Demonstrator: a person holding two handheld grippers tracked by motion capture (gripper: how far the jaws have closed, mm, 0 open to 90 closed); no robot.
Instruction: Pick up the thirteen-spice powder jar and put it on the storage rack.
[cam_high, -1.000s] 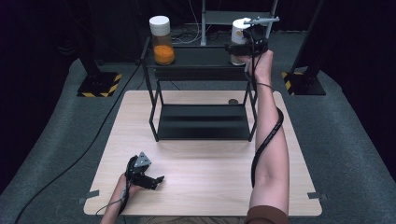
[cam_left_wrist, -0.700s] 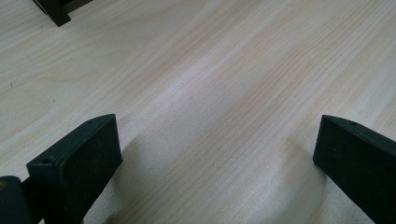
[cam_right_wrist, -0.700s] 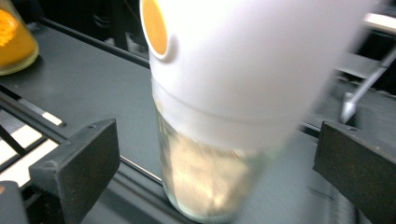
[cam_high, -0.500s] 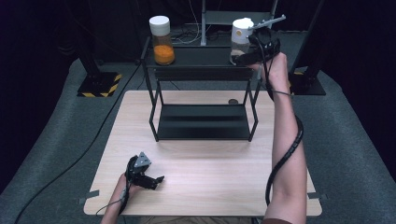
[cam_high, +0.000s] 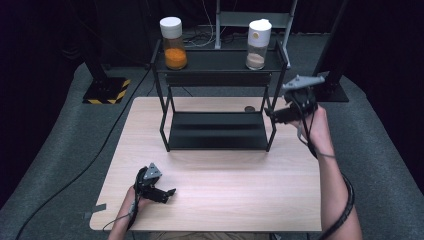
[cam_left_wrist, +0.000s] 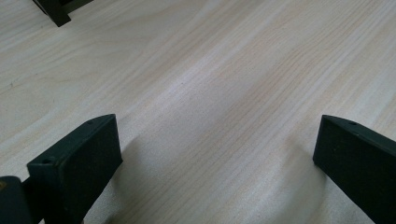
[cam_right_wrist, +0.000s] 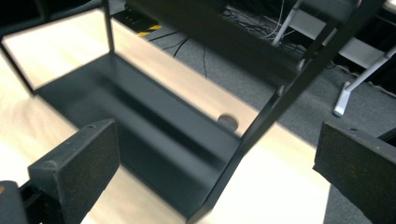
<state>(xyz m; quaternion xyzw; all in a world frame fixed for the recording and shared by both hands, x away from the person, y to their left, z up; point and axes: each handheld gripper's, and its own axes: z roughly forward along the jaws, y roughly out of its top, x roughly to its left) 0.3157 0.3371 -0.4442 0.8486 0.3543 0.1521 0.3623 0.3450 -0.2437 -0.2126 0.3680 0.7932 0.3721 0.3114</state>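
Note:
A black two-tier rack (cam_high: 216, 131) stands at the back of the wooden table (cam_high: 235, 195). Its top shelf holds a white-lidded jar of orange powder (cam_high: 173, 44) at the left and a white-lidded jar of tan powder (cam_high: 258, 45) at the right. My right gripper (cam_high: 272, 114) hovers beside the rack's right end, below the top shelf and pointing left. Its jaws have just been opening and stand wide with nothing between them. In the right gripper view, the right gripper (cam_right_wrist: 215, 130) faces a rack post (cam_right_wrist: 266, 121) and the lower shelf (cam_right_wrist: 154, 135). My left gripper (cam_high: 169, 192) rests open on the table's front left.
A small dark round thing (cam_high: 249, 108) lies on the table behind the rack's right side, also seen past the post (cam_right_wrist: 228, 121). Grey carpet, stand bases and cables surround the table. In the left gripper view, the left gripper (cam_left_wrist: 217, 126) looks over bare wood.
My right gripper let go of the tan-powder jar on the top shelf, then came down and to the right beside the rack. The left gripper stayed put.

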